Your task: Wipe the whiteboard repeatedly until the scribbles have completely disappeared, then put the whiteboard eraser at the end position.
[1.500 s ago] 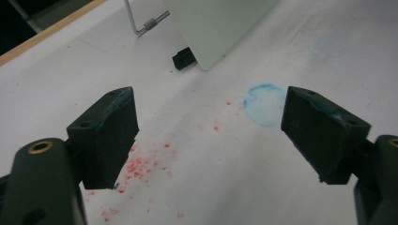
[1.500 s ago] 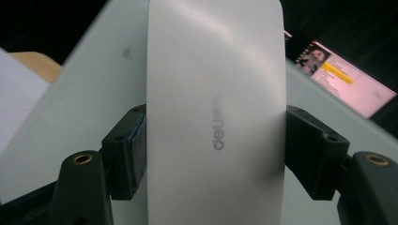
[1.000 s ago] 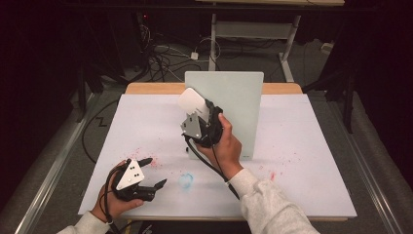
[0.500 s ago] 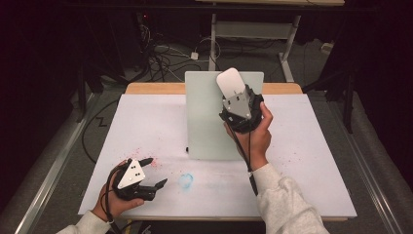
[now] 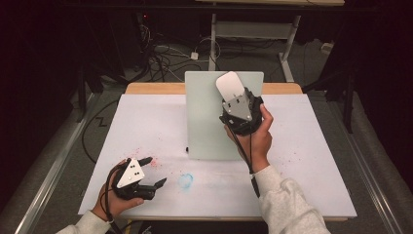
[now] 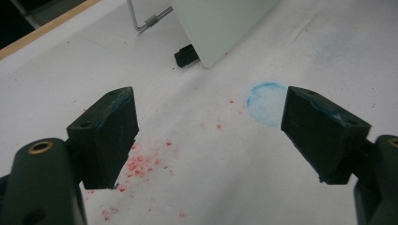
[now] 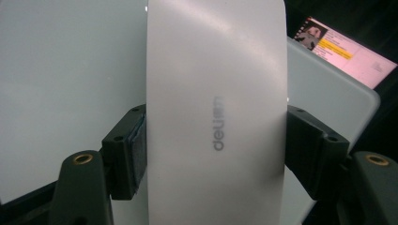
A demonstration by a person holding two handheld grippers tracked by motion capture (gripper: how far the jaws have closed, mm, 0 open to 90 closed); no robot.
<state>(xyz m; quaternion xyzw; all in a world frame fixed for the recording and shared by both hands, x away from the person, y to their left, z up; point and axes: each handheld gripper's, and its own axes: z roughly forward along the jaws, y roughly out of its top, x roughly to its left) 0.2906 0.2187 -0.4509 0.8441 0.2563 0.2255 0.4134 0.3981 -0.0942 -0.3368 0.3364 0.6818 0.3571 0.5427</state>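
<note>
Since a second ago, right gripper (image 5: pixel 233 95) (clamped on white oblong plastic eraser (image 5: pixel 229 87)) has risen to pale-green upright board's (image 5: pixel 207 122) top, ready to wipe; left gripper (image 5: pixel 152 171) stays wide open.

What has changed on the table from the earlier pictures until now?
The right tongs, shut on the white eraser, carried it from the left part of the standing board up toward its top right. The left tongs stayed open over the table.
</note>
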